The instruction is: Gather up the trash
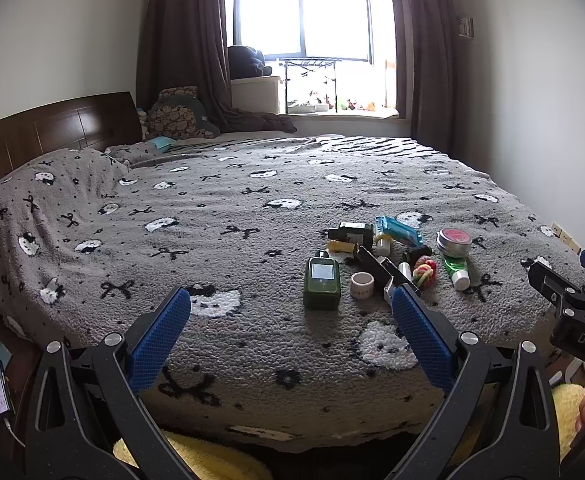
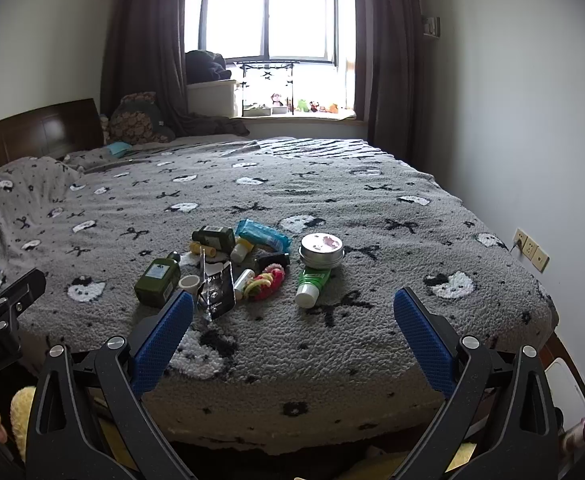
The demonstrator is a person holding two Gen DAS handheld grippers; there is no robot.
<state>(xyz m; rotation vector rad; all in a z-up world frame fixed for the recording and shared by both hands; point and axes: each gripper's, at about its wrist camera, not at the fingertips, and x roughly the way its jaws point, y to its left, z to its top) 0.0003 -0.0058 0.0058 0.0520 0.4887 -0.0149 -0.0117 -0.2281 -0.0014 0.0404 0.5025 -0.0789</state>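
Left hand-held gripper is wide open, holding nothing, short of the clutter on the grey fleece bed. Right view: right hand-held gripper gaping and empty too; the torn black foil wrapper looks light and crinkly, so I'd pinch its edge.

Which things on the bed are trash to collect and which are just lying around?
Likely trash:
torn black wrapper
blue packet
small white cup

Probably just lying about:
green bottle
dark bottle
round tin
green tube
hair ties
pillow
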